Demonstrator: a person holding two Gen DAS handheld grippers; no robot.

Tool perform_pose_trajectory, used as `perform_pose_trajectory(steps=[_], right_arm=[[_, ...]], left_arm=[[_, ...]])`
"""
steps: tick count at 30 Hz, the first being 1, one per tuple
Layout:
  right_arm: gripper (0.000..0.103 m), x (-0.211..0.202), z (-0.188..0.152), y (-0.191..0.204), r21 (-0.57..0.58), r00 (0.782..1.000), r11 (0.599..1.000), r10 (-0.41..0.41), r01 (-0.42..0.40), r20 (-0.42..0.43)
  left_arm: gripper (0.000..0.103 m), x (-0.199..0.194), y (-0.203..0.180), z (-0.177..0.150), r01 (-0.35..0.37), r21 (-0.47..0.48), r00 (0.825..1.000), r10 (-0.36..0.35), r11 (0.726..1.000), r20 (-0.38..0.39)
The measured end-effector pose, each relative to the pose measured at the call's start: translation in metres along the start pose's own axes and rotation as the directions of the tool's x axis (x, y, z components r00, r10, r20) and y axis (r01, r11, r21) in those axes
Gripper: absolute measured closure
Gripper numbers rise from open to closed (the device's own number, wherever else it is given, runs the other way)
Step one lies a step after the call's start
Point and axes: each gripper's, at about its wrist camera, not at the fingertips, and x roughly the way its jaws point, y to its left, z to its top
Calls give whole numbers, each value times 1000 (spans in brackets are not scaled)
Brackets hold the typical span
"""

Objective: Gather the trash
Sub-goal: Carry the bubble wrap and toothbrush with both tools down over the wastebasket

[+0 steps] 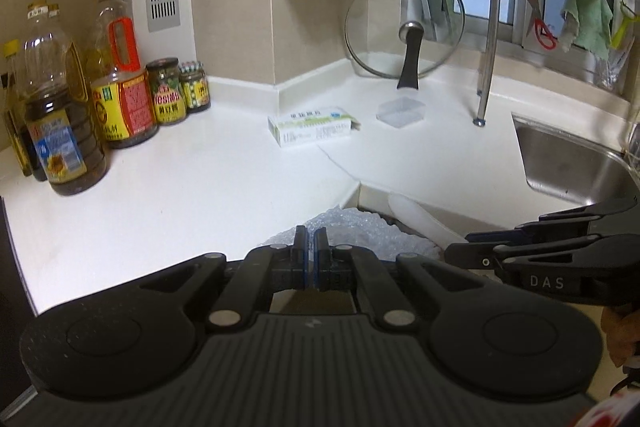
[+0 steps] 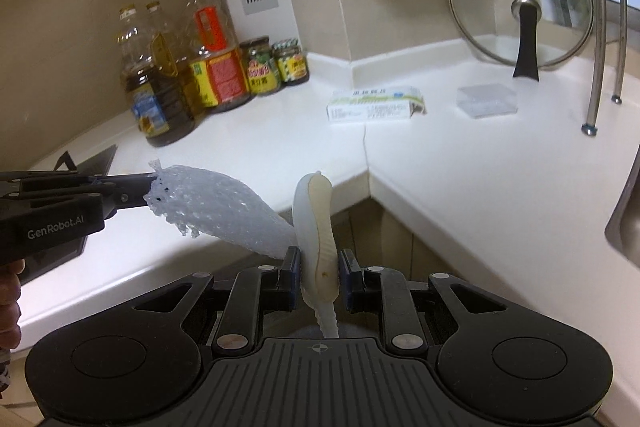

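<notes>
My left gripper (image 1: pixel 311 247) is shut on one end of a white foam net sleeve (image 1: pixel 352 231); from the right wrist view the gripper (image 2: pixel 150 189) pinches the sleeve (image 2: pixel 224 213) at its left end. My right gripper (image 2: pixel 319 269) is shut on a pale, ribbed plastic bag (image 2: pixel 316 219) that stands up between its pads; it also shows in the left wrist view (image 1: pixel 424 223). The sleeve's lower end reaches the bag. A white and green carton (image 1: pixel 312 126) lies on the white counter (image 1: pixel 192 179), and a small clear plastic box (image 1: pixel 400 111) lies to its right.
Oil bottles (image 1: pixel 60 115) and sauce jars (image 1: pixel 168 93) stand at the back left. A glass pot lid (image 1: pixel 404 27) leans on the wall. A steel rack leg (image 1: pixel 486 67) and sink (image 1: pixel 572 163) are at the right. Scissors (image 1: pixel 538 11) and a green cloth (image 1: pixel 588 21) hang above.
</notes>
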Motion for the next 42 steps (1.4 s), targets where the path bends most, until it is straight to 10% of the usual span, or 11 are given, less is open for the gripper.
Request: perform_pose_trajectory(steps=[28, 42], right_arm=[[82, 26, -58, -49, 44, 981, 997, 63, -56, -183], [82, 68, -98, -71, 125, 957, 992, 56, -21, -286]], left_arm=[[101, 37, -45, -72, -71, -86, 972, 50, 994, -228], [101, 110, -47, -144, -94, -70, 912, 57, 993, -406]])
